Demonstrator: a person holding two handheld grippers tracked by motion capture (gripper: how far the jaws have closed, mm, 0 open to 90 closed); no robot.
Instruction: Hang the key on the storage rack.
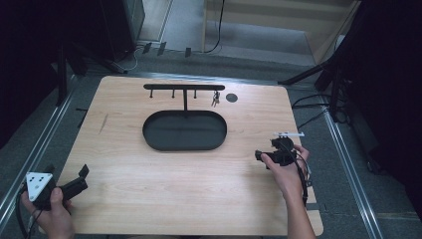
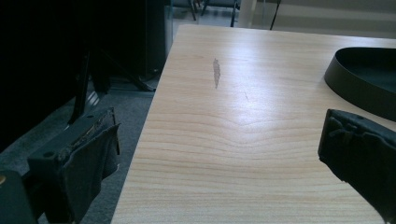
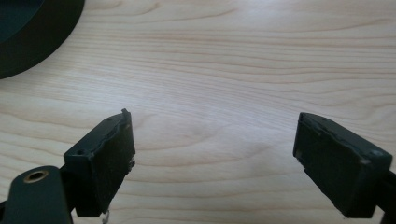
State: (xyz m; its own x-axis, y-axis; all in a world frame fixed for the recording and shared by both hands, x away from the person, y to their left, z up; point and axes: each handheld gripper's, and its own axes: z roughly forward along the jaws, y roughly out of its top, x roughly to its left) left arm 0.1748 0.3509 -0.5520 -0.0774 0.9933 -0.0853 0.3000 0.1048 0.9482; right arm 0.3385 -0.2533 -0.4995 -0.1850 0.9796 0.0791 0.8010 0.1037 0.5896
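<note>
A small bunch of what look like keys (image 1: pixel 215 98) hangs from the right end of the black hook rack (image 1: pixel 183 87), above the oval black tray (image 1: pixel 149 134) at the middle of the worktop (image 1: pixel 174 184); it is too small to be sure. The tray looks empty. The right gripper (image 1: pixel 268 153) hovers near the worktop's right side, fingers (image 3: pixel 107 154) wide and empty. The left gripper (image 1: pixel 79 180) sits at the near left corner, fingers likewise wide. Nothing appears begun; any hanging or unhooking is left.

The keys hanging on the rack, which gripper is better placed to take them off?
Probably right. The keys hang at the rack's right end, the open right gripper sits on that side, and the left gripper waits at the near left corner.
</note>
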